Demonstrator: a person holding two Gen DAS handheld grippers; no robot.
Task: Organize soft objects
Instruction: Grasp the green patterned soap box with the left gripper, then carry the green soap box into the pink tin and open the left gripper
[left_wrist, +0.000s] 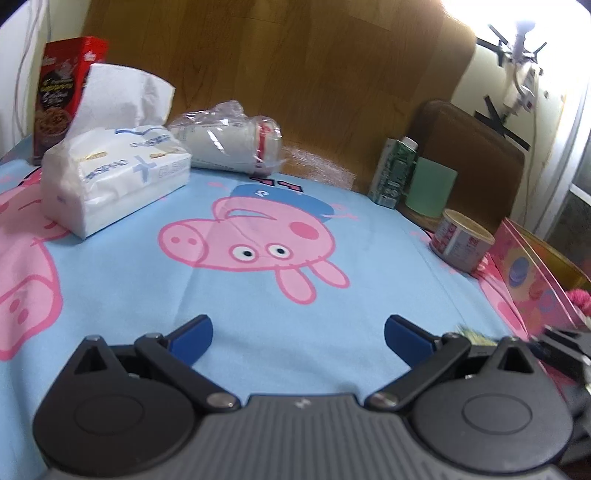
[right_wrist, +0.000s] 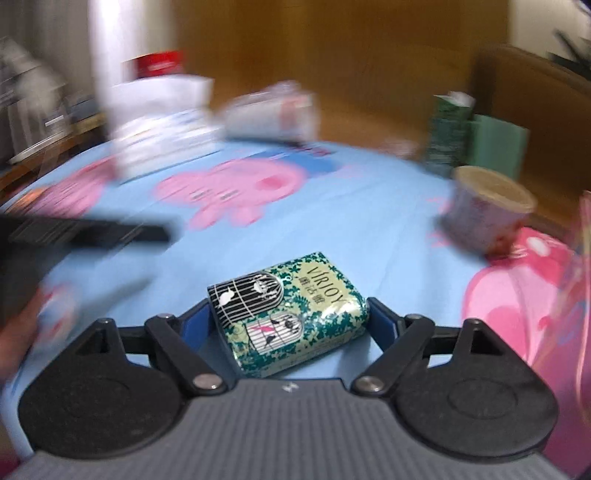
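Light blue tablecloth with pink cartoon pigs (left_wrist: 258, 317) covers the table; its middle is bare, objects sit around the rim. Far left: white soft tissue pack with a sheet sticking up (left_wrist: 118, 173), red and brown snack box (left_wrist: 64, 92) behind it. Just beside the tissue pack, at the far edge, a clear plastic bag of white rolls (left_wrist: 229, 140) lies on its side. Far right: green patterned carton (left_wrist: 393, 171) standing upright, pale green card (left_wrist: 430, 190) touching it, short round tin with red label (left_wrist: 461, 240) nearer, pink printed box (left_wrist: 535, 280) at the right edge.

Left gripper (left_wrist: 297, 338): blue-padded fingers spread wide, nothing between them, over bare cloth.

Right gripper (right_wrist: 291, 323): jaws wide, a small green-and-cream floral tissue packet with black birdcage print (right_wrist: 291, 314) sits between the pads. The packet touches or nearly touches both pads; cannot tell if squeezed. Packet lies flat on the cloth at the near middle, glossy wrapper, slightly skewed, corners soft. Background in the right wrist view is motion-blurred.
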